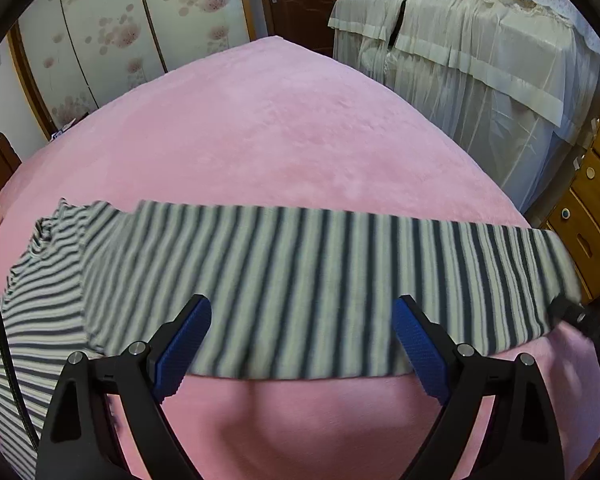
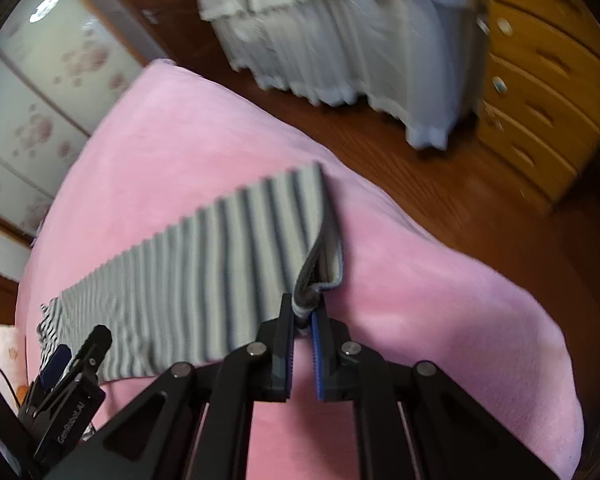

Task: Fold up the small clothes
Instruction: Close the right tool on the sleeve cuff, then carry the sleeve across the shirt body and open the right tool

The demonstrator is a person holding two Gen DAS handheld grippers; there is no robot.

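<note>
I am holding my right gripper (image 2: pixel 305 312) clamped on the near right corner of the striped garment (image 1: pixel 300 280), where its doubled hem is bunching up between the pads. My left gripper (image 1: pixel 302 322) is hovering with its fingers (image 1: pixel 188 344) spread wide over the garment's near edge, pressing on nothing yet (the cloth is passing under them, not between them). The garment is lying near the front edge of the pink bed (image 1: pixel 260 128), its long axis running left to right across my fingers, the folded strip reaching toward the bed's right edge and the rumpled sleeve end trailing off to the left. I judge my left hand is the nearer one for the free stretch of that edge, so it needs to close there before the next fold goes away from me.
</note>
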